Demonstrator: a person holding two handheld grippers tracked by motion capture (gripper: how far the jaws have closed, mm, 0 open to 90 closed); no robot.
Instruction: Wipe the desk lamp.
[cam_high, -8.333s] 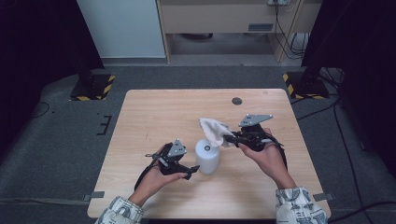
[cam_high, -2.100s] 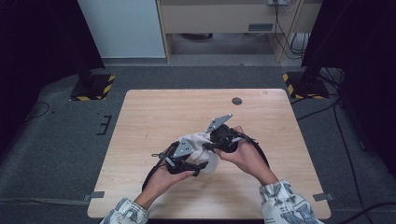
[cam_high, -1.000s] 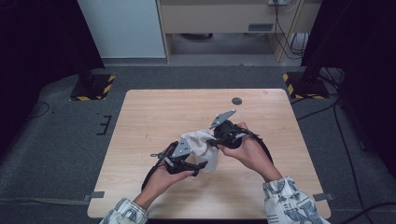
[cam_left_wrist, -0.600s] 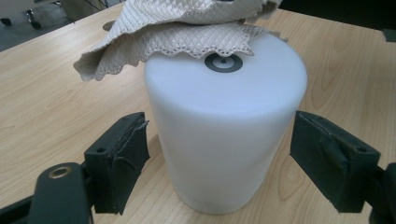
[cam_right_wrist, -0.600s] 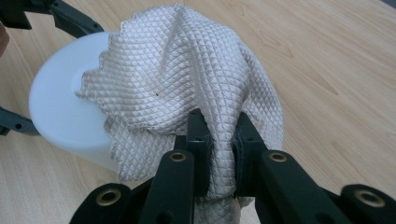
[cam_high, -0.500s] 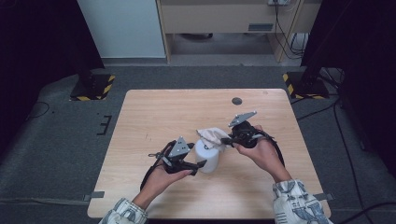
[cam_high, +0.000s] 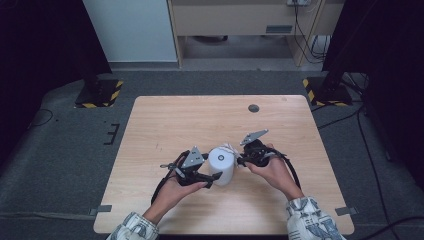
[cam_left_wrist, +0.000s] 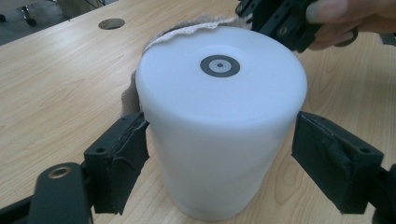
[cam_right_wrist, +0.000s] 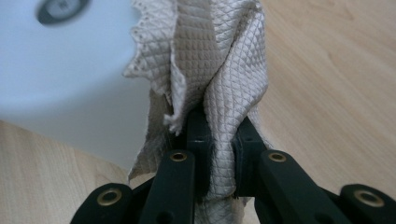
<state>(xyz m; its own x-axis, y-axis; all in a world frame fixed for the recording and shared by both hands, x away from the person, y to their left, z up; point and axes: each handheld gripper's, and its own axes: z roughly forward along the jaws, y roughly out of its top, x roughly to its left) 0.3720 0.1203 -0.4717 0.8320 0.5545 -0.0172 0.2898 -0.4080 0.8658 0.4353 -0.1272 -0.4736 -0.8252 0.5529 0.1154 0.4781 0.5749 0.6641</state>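
A: Status on the white cylinder (cam_high: 222, 165)?

B: Upright on the counter (cam_high: 165, 120), lower centre of the high view. Flat top up, small dark ring at its middle. Fills centre frame in the left gripper view (cam_left_wrist: 219, 126).

A: Left tongs (cam_high: 212, 176)?

B: Spread wide, one pad either side of the cylinder's lower wall. Left pad (cam_left_wrist: 122, 154) touching or nearly so, hard to call. Right pad with a visible gap to the wall. Not clamped.

A: Right tongs (cam_high: 241, 161)?

B: Pinched shut on a quilted beige cloth (cam_right_wrist: 219, 70). Fabric bunched between the jaws, fanning up toward the top of the right gripper view. Cylinder blurred at upper left there (cam_right_wrist: 70, 70), just beside the cloth.

A: Cloth versus cylinder?

B: Against the far upper edge of the cylinder: thin strip visible along the rim, top centre of the left gripper view (cam_left_wrist: 187, 31). In the high view, a small pale patch between cylinder and right tongs (cam_high: 231, 149).

A: Anything else on the counter?

B: Round dark hole (cam_high: 253, 108), upper right of the counter, well apart from everything.
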